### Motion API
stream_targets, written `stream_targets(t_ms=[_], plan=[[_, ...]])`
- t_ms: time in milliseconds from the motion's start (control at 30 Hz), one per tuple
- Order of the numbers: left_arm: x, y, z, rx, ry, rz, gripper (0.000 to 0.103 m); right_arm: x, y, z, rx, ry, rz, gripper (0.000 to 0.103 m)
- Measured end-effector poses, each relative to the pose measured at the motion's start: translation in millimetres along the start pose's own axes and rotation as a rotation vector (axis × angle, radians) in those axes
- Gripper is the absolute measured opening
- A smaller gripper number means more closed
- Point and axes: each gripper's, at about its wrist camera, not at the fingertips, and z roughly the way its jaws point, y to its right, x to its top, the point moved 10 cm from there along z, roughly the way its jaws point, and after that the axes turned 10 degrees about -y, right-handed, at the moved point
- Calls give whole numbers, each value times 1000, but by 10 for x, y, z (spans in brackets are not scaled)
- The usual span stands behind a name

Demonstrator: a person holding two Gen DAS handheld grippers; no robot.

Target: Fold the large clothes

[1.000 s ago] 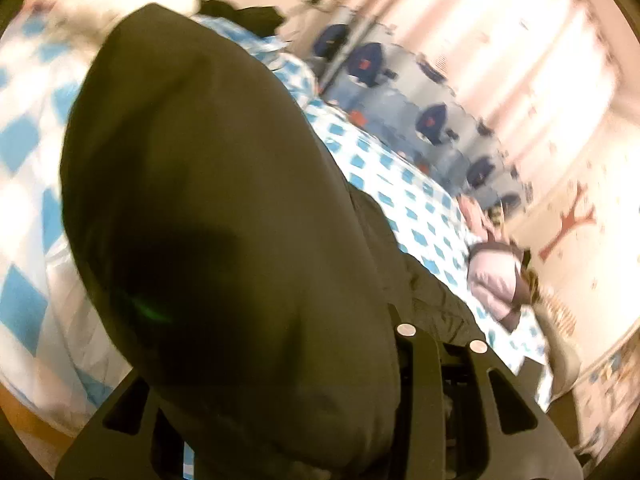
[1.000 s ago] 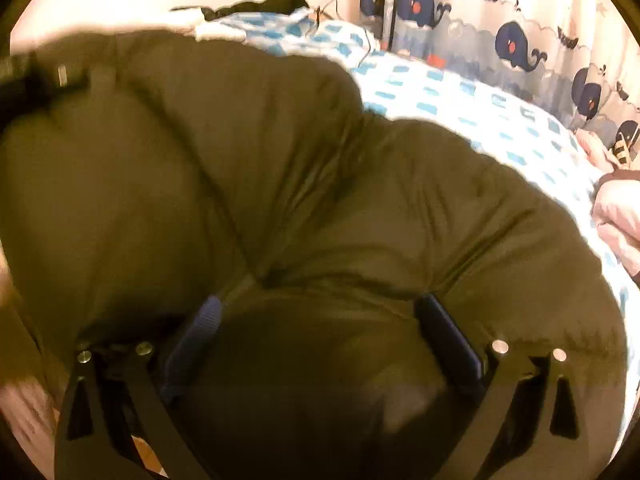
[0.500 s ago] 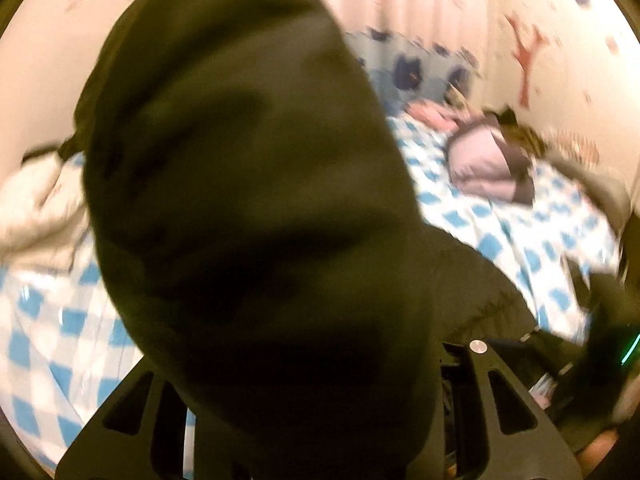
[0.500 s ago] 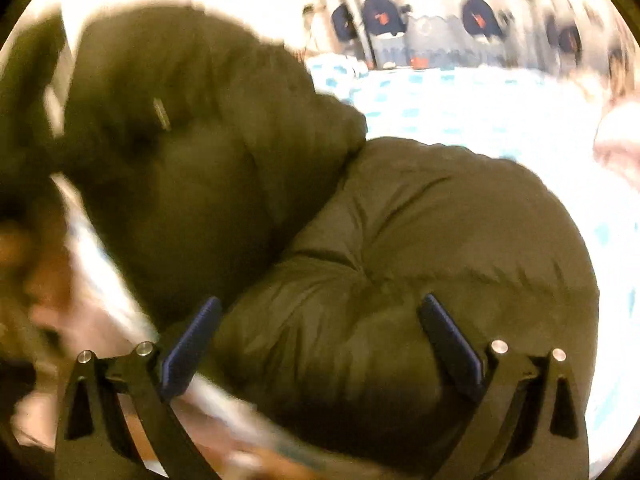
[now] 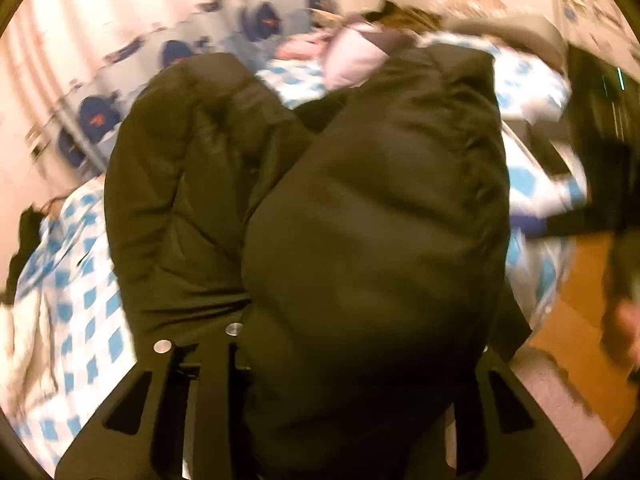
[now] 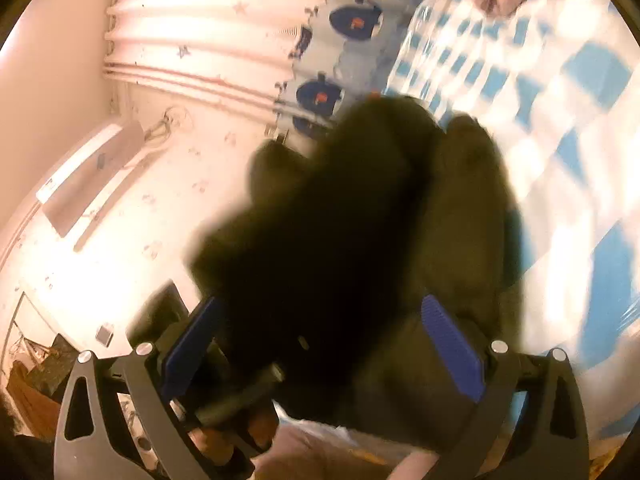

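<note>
**A:** so where's the jacket (image 5: 372, 240) right now? all I can make out is a big dark olive puffy lump.

**B:** that's it. It's bunched over the left claw (image 5: 352, 360) and buries the fingers, so I can't tell if that claw is together or apart. Only the black frame with 2 silver screws pokes out at the bottom. Part of the jacket sags onto the bed (image 5: 80, 280), the one with the blue and white checked sheet.

**A:** and the right one?

**B:** the right claw (image 6: 320, 344) has its 2 blue pads (image 6: 452, 348) spread wide apart, with the jacket (image 6: 360, 240) stuffed in the gap. Can't tell if the pads actually press on it. It's pretty blurry there.

**A:** what's behind all that?

**B:** a curtain (image 6: 336, 60) with dark blue whales along the wall, and a pink and lilac pile of clothes (image 5: 352, 56) at the far end of the bed. Orange-brown floor (image 5: 580, 300) off to the side.
</note>
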Motion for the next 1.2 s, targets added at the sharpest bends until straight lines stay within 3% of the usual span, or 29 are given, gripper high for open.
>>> stream_targets(t_ms=[67, 133, 167, 233, 367, 433, 500, 633, 700, 767, 800, 867, 933, 967, 1033, 1067, 1133, 1200], plan=[[129, 182, 227, 12, -11, 51, 38, 135, -67, -144, -22, 36, -36, 96], [-439, 503, 403, 33, -17, 100, 46, 313, -213, -237, -59, 61, -106, 96], [-840, 473, 302, 45, -19, 119, 47, 388, -260, -222, -77, 57, -134, 96], [-987, 653, 350, 78, -24, 166, 55, 521, -369, -111, -127, 24, -204, 96], [-1156, 923, 350, 152, -25, 265, 64, 534, -282, 396, -381, -150, -337, 96], [-1153, 968, 172, 153, -25, 290, 65, 478, -17, 629, -551, -228, -372, 96], [-1245, 960, 11, 124, -20, 300, 65, 411, 219, 717, -623, -264, -370, 97], [-1431, 900, -480, -9, 16, 277, 66, 241, 534, 597, -609, -270, -296, 96], [-1386, 743, -812, -118, 74, 212, 67, 236, 654, 576, -590, -272, -273, 96], [-1262, 357, -1050, -156, 163, 91, 75, 199, 705, 561, -571, -286, -257, 96], [-1161, 171, -1048, -136, 193, 28, 83, 178, 727, 562, -562, -294, -253, 96], [-999, -333, -872, -103, 218, -133, 84, 197, 737, 560, -554, -302, -251, 96], [-954, -608, -568, -146, 196, -257, 84, 203, 690, 499, -556, -300, -249, 96], [-931, -665, -321, -212, 162, -312, 83, 219, 645, 457, -562, -289, -254, 96], [-975, -534, -18, -310, 93, -315, 71, 338, 466, 295, -604, -225, -300, 96], [-1049, -365, 85, -323, 61, -266, 71, 430, 343, 219, -630, -186, -335, 96], [-1078, -87, 139, -251, 58, -153, 71, 587, 100, 132, -634, -136, -388, 96], [-1151, 149, 167, -250, 44, -78, 71, 762, -125, 182, -621, -127, -432, 96]])
